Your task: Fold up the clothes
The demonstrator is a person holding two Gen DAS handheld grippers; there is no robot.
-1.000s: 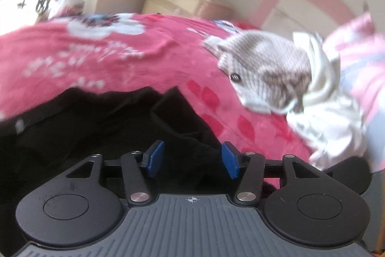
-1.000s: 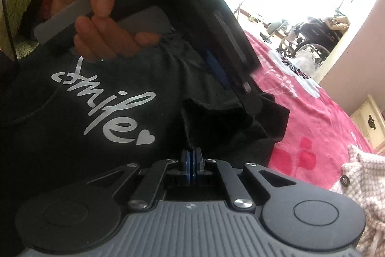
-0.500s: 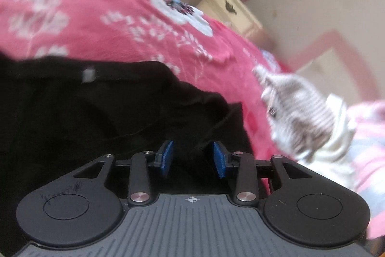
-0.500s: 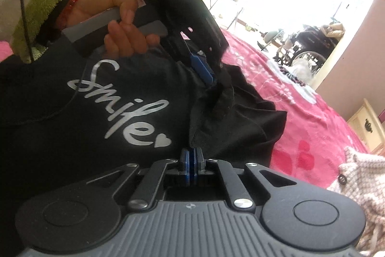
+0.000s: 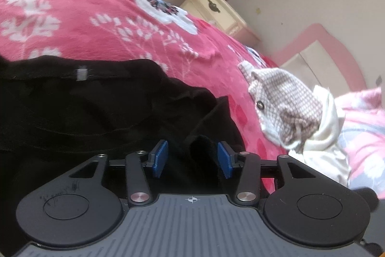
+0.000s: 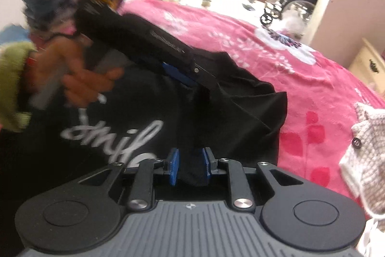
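We can read white curly letters, "Smil", on the black shirt [image 6: 149, 112], which lies on the pink flowered bed cover [image 5: 101, 16] right under and in front of both tools. Our left hand-held gripper [image 5: 192, 158] has just been opening, its blue pads apart around a fold of the shirt; our right hand-held gripper [image 6: 190, 165] has just been opening too, shirt cloth between its parted pads. Right of the grippers lies a checked knit top [image 5: 286, 107], and past it a cream drawer chest [image 5: 216, 11] by the wall.
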